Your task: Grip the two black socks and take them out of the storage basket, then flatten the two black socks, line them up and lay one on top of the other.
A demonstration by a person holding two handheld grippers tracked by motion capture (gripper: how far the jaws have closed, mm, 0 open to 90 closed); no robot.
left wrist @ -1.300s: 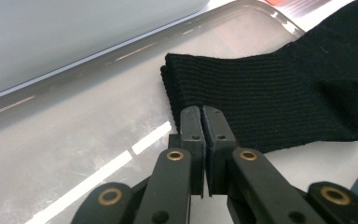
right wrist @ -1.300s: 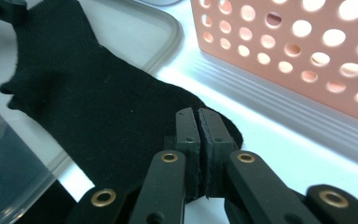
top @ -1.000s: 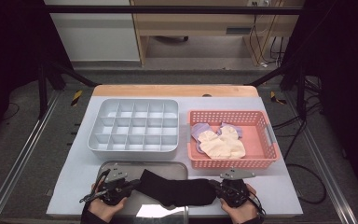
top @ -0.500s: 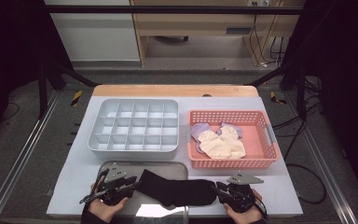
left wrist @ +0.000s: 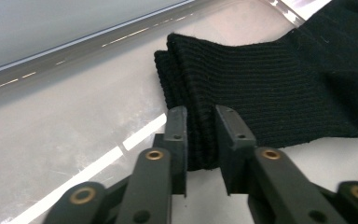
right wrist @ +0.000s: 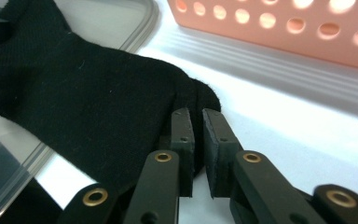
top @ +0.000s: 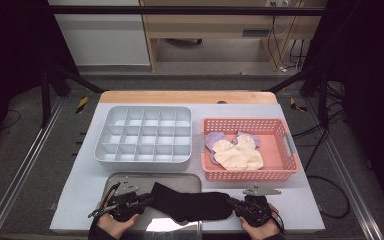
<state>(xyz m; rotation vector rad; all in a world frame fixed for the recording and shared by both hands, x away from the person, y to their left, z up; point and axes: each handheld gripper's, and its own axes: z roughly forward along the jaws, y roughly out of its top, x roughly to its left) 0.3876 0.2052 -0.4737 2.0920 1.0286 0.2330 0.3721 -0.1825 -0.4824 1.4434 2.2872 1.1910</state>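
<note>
A black sock point(top: 195, 205) lies stretched across the front of the table, partly over a flat metal tray point(top: 130, 177). My left gripper point(top: 147, 200) is shut on its ribbed cuff; in the left gripper view the jaws point(left wrist: 200, 114) pinch the folded cuff edge of the sock point(left wrist: 284, 84) over the tray's shiny surface point(left wrist: 74, 121). My right gripper point(top: 232, 204) is shut on the toe end. The right gripper view shows its jaws point(right wrist: 196, 114) nearly closed on the tip of the sock point(right wrist: 84, 93), which rests on the white table.
A grey compartment organiser point(top: 142, 135) stands behind the tray. To its right is a pink perforated basket point(top: 285, 145) holding cream and purple socks point(top: 237, 152). The basket's wall point(right wrist: 284, 32) rises close beyond my right gripper. A person's hands hold both grippers at the table's front edge.
The right gripper has drawn slightly back toward the front edge with the sock's toe. The left gripper has hardly moved, and the sock stays stretched between them.
</note>
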